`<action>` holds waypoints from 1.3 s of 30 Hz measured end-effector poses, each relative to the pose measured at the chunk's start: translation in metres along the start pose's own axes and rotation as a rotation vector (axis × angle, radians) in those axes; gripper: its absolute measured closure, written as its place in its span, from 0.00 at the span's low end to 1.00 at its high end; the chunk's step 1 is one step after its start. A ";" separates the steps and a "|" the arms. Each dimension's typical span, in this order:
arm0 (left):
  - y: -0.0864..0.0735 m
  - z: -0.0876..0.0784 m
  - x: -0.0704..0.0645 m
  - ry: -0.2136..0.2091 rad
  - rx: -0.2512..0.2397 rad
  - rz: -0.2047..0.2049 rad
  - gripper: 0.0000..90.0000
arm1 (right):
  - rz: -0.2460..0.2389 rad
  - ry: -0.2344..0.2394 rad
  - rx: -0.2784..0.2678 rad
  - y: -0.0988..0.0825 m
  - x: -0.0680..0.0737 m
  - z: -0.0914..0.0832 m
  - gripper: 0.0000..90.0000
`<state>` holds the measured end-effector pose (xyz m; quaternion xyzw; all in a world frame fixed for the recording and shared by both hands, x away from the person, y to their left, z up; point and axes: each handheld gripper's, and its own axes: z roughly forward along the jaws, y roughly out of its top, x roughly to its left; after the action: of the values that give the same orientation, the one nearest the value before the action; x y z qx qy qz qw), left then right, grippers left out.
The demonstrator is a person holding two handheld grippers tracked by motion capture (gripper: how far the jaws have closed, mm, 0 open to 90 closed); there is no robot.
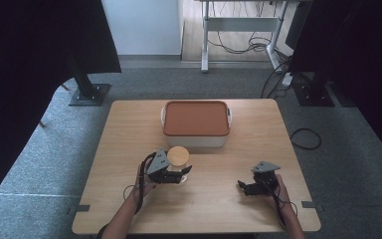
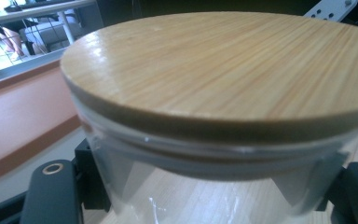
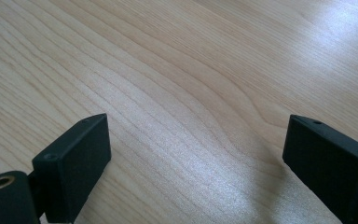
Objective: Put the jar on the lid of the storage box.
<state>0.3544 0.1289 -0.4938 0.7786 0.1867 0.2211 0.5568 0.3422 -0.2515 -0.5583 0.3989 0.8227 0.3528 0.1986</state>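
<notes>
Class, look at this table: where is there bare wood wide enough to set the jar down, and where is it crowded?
Bare wood lies left of the white box, right of it, and between the two grippers. The right gripper hovers, fingers open, over bare table. It is crowded where the left gripper clamps the jar just before the box.

From my remote seat I see a light wooden table (image 1: 129, 149) on a grey carpet (image 1: 45, 159). Toward the table's far edge sits a white rectangular container (image 1: 199, 142) closed with a terracotta-orange lid (image 1: 196, 117). Beyond the table, a white-legged desk frame (image 1: 241, 25) stands on a pale floor, with black cables (image 1: 238, 47) trailing beneath it. A dark stand with a flat base plate (image 1: 89, 94) rests on the carpet to the far left, another stand base (image 1: 313, 94) to the far right, and a looped black cord (image 1: 306, 138) lies beside the table's right edge. Dark curtains (image 1: 30, 50) hang at both sides.
</notes>
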 end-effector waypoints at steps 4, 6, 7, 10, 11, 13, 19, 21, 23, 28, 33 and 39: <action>0.003 0.000 0.002 0.003 -0.003 0.003 0.28 | 0.000 0.000 0.000 0.000 0.000 0.000 0.08; 0.004 0.000 0.003 0.005 -0.002 0.005 0.28 | 0.000 0.000 0.000 0.000 0.000 0.000 0.08; 0.005 0.000 0.003 0.007 -0.003 0.005 0.28 | 0.000 0.000 0.000 0.000 0.000 0.000 0.08; 0.007 0.001 0.004 0.009 -0.005 0.007 0.28 | 0.000 0.000 0.000 0.000 0.000 0.000 0.08; 0.007 0.001 0.005 0.009 -0.006 0.007 0.28 | 0.000 0.001 0.000 0.000 0.000 0.000 0.08; 0.008 0.002 0.006 0.011 -0.006 0.010 0.28 | 0.001 0.001 0.000 0.000 0.000 0.000 0.08; 0.012 0.003 0.008 0.015 -0.008 0.018 0.28 | 0.000 0.000 0.000 0.000 0.000 0.000 0.08; 0.013 0.003 0.008 0.016 -0.008 0.017 0.28 | 0.000 0.001 0.000 0.000 0.000 0.000 0.08; 0.013 0.004 0.009 0.019 -0.008 0.017 0.28 | 0.000 0.001 0.000 0.000 0.000 0.000 0.08; 0.015 0.005 0.011 0.021 -0.011 0.020 0.28 | 0.000 0.001 0.000 0.000 0.000 0.000 0.08; 0.017 0.005 0.012 0.025 -0.011 0.022 0.28 | 0.000 0.001 0.000 0.000 0.000 0.000 0.08; 0.019 0.005 0.014 0.032 -0.011 0.028 0.28 | 0.000 0.001 0.000 0.000 0.000 0.000 0.08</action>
<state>0.3696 0.1268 -0.4747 0.7744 0.1833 0.2423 0.5550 0.3422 -0.2515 -0.5584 0.3986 0.8229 0.3530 0.1984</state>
